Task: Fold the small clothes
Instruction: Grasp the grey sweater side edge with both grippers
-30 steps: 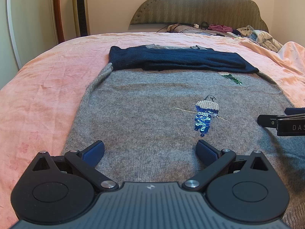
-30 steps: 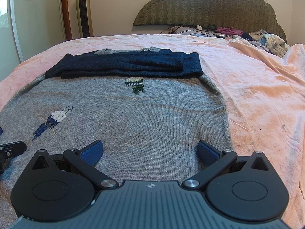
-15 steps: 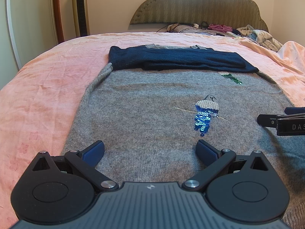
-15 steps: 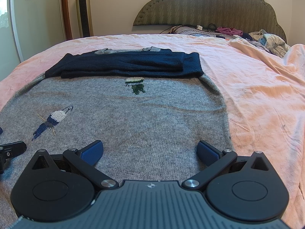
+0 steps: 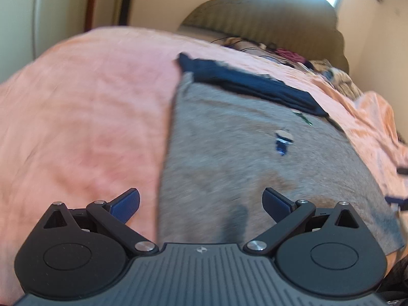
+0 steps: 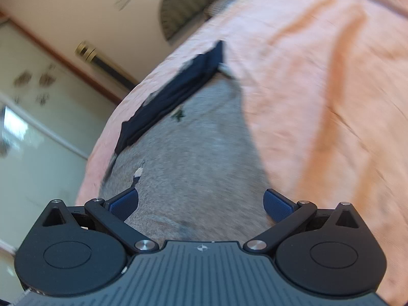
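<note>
Pink bedspread fills the left of the left wrist view, blurred; to its right a grey knit sweater lies flat on the bed, its left edge running between the fingers of the left gripper, whose blue pads stand spread wide with nothing between them; navy sleeves lie folded across the sweater's far end, and a small blue bird motif sits right of centre; a padded headboard stands at the far side. In the tilted right wrist view the sweater lies ahead of the right gripper, equally spread and empty; its right pad is over the sweater's right edge, with pink bedspread beyond to the right.
</note>
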The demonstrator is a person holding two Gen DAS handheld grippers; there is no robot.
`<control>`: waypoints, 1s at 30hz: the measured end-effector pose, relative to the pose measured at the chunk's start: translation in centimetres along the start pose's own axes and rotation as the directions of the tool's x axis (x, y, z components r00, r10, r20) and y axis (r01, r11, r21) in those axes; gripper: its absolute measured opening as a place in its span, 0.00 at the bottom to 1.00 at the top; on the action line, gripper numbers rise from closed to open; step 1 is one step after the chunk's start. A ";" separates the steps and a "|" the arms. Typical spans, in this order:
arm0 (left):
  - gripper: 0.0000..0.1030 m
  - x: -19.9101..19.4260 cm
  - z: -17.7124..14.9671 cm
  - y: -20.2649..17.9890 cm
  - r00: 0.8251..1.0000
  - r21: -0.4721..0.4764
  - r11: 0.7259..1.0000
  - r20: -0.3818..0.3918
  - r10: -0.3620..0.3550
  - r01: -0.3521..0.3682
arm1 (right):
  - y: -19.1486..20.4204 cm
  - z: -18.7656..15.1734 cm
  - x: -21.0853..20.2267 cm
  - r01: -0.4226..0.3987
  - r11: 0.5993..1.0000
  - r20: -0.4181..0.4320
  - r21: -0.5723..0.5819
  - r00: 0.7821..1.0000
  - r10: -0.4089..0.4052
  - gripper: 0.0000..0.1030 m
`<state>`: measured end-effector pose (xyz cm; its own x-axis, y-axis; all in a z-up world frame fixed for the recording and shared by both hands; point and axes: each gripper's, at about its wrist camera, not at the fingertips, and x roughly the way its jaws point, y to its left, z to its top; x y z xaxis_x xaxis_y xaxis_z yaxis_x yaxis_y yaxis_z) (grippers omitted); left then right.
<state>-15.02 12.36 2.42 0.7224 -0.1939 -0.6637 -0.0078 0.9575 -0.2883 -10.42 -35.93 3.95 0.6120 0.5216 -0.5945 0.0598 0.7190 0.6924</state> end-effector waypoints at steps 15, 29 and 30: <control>0.64 2.2 -0.3 4.7 0.808 -0.428 0.793 -0.204 -0.553 0.434 | 1.0 -2.8 0.5 -0.128 0.990 -0.343 -0.054 0.934 0.102 0.67; 0.05 1.0 -0.1 4.0 0.829 -0.353 0.852 -0.272 -0.488 0.385 | 0.6 -2.4 0.8 -0.179 0.983 -0.341 -0.034 0.927 0.157 0.12; 0.05 0.7 0.7 3.7 0.834 -0.342 0.849 -0.246 -0.495 0.403 | 1.0 -2.0 0.7 -0.207 0.978 -0.327 -0.032 0.927 0.185 0.12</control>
<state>-14.04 15.92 1.36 0.4361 -0.6879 -0.5802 0.0479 0.6615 -0.7484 -11.48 -33.93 3.45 0.3206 0.7666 -0.5564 -0.0930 0.6100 0.7869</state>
